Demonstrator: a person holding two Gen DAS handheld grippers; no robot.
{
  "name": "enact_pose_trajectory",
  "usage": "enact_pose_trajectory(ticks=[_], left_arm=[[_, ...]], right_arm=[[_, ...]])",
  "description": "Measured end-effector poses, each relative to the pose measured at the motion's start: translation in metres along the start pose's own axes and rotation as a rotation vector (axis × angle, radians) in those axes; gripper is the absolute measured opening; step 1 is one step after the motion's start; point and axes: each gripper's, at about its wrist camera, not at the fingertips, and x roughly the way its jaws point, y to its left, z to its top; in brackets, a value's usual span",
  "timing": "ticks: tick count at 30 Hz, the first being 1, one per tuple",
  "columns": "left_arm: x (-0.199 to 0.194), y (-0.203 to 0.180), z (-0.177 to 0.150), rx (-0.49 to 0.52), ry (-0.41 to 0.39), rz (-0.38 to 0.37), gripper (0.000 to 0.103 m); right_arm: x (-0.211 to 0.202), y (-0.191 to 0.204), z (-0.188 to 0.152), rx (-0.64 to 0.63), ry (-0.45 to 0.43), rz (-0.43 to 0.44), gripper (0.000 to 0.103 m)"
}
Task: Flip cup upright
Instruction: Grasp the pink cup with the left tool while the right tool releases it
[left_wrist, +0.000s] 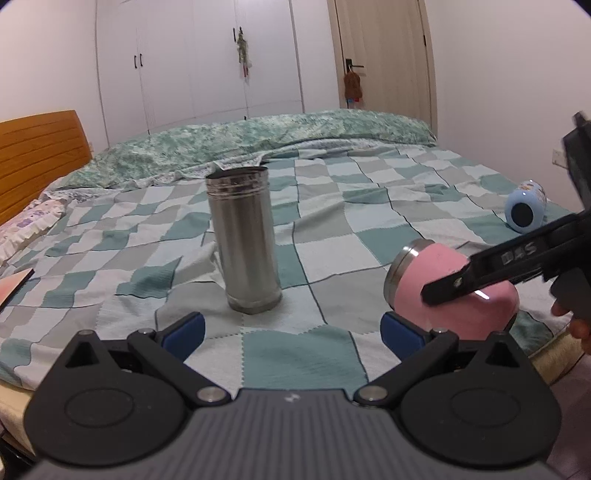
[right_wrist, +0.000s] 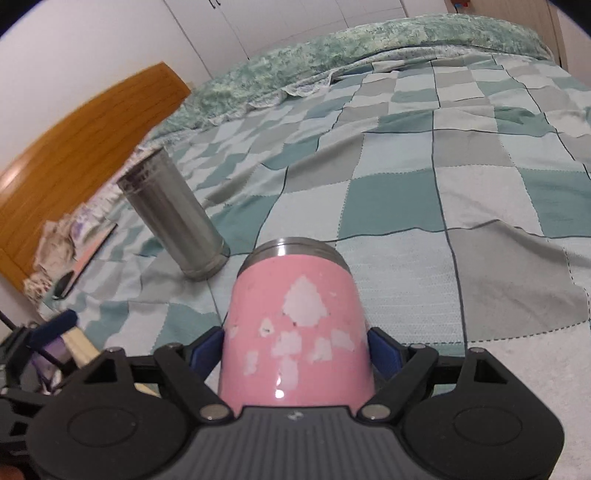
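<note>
A pink cup (right_wrist: 295, 325) with a steel rim and worn paint lies tilted on its side. My right gripper (right_wrist: 297, 350) is shut on its body, blue pads on both sides. In the left wrist view the pink cup (left_wrist: 443, 284) is at the right, rim pointing left and up, with the right gripper (left_wrist: 461, 284) across it. My left gripper (left_wrist: 291, 332) is open and empty, low over the bed. A tall steel cup (left_wrist: 243, 240) stands upright on the checked bedspread (left_wrist: 332, 221) ahead of it. The steel cup also shows in the right wrist view (right_wrist: 173, 218).
A light blue cup (left_wrist: 526, 205) lies on its side at the bed's right edge. A wooden headboard (left_wrist: 37, 155) and pillows are at the left. A green quilt (left_wrist: 258, 136) is bunched along the far side. Wardrobe and door stand behind.
</note>
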Motion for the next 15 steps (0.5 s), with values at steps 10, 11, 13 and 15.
enact_pose_trajectory(ticks=[10,11,13,15], left_arm=[[0.029,-0.036,0.045,-0.104,0.116,-0.127,0.103],[0.035,-0.041,0.051,-0.122,0.14,-0.14,0.103],[0.047,-0.05,0.061,-0.155,0.197,-0.162,0.103],[0.06,-0.059,0.068,-0.187,0.257,-0.176,0.103]], right_arm=[[-0.083,-0.044,-0.003,-0.1,-0.247,-0.024,0.103],[-0.084,-0.05,-0.003,-0.105,-0.252,-0.037,0.103],[-0.084,-0.062,-0.006,-0.124,-0.264,-0.09,0.103],[-0.084,-0.073,-0.012,-0.14,-0.271,-0.125,0.103]])
